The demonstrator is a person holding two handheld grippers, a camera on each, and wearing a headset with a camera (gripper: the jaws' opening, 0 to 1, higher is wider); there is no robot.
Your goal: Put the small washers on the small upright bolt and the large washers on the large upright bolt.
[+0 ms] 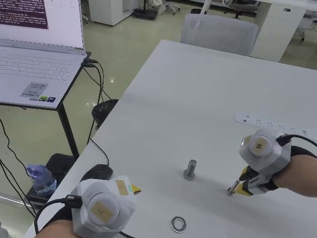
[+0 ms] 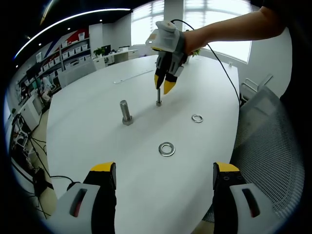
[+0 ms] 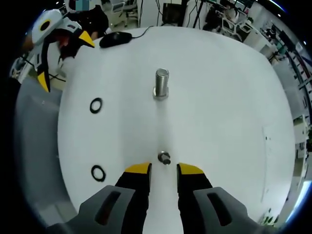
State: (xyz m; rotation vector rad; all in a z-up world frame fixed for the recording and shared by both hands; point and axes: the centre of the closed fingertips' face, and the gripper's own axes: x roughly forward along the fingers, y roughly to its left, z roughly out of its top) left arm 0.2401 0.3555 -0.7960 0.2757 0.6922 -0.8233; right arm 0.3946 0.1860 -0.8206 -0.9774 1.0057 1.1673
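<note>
The large bolt stands upright on its head on the white table. The small bolt stands near it, on the side toward the right gripper. That gripper's fingers are parted by a narrow gap and hold nothing, and the small bolt's tip sits just ahead of the gap. In the left gripper view the right gripper hangs tips-down directly over the small bolt.

Two washers lie flat on the table, apart from the large bolt on the person's side. The near washer lies closer to the left gripper, and the far washer lies further out, beside the small bolt. Bare table separates both washers from the bolts. The left gripper's fingers are spread wide and empty, well apart from the large bolt, by the table edge.

A mouse with its cable sits at that edge, just behind the left gripper. A power strip lies beyond the large bolt, and a chair stands at the table's far end. Off the table, well to the left of the large bolt, a laptop rests on a stand, with a bottle below it.
</note>
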